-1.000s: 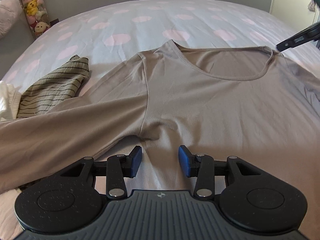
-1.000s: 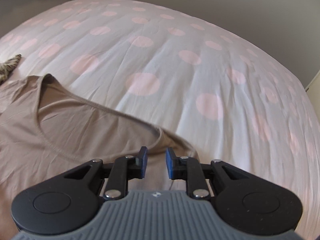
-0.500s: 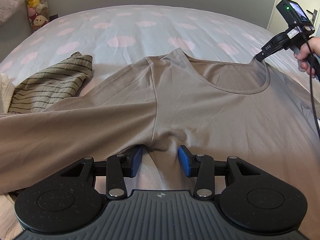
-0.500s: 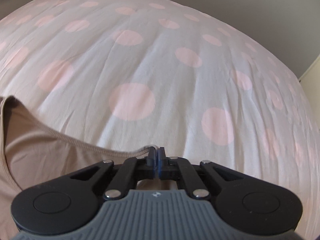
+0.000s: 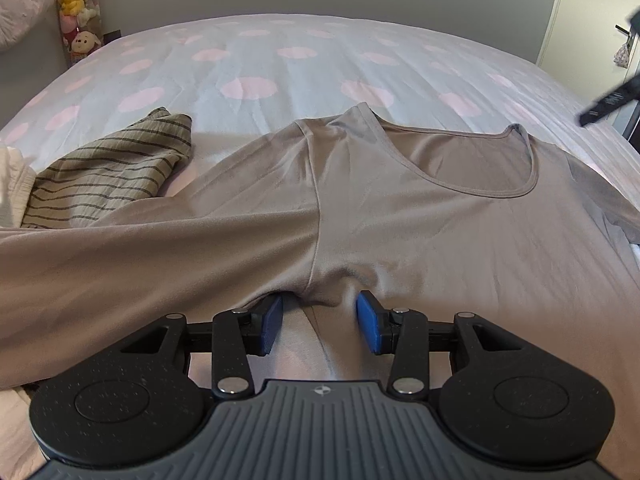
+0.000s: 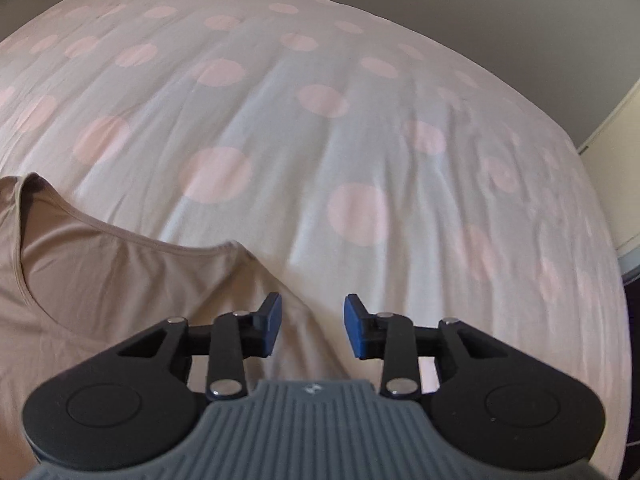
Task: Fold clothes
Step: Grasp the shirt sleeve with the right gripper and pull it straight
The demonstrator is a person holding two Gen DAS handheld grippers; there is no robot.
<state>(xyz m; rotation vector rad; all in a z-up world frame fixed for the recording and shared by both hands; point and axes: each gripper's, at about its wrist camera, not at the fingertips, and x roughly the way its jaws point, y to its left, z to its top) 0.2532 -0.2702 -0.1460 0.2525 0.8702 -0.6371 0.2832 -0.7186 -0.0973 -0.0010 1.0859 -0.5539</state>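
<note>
The right gripper (image 6: 313, 326), pinched shut on the shirt's neckline half a second ago, now stands wide open with nothing between its fingers, the shoulder of the shirt (image 6: 120, 280) lying flat just ahead and to its left. So that corner has been let go and seems laid out. The left gripper (image 5: 319, 326) is open too, its fingers straddling a bunch of cloth at the armpit without pinching it. The shirt (image 5: 400, 216) lies spread, unfolded, on the dotted bed (image 5: 256, 52).

Taupe long-sleeved top (image 5: 400, 208) spread face-up on bed, scoop neckline away, sleeve stretched left.
</note>
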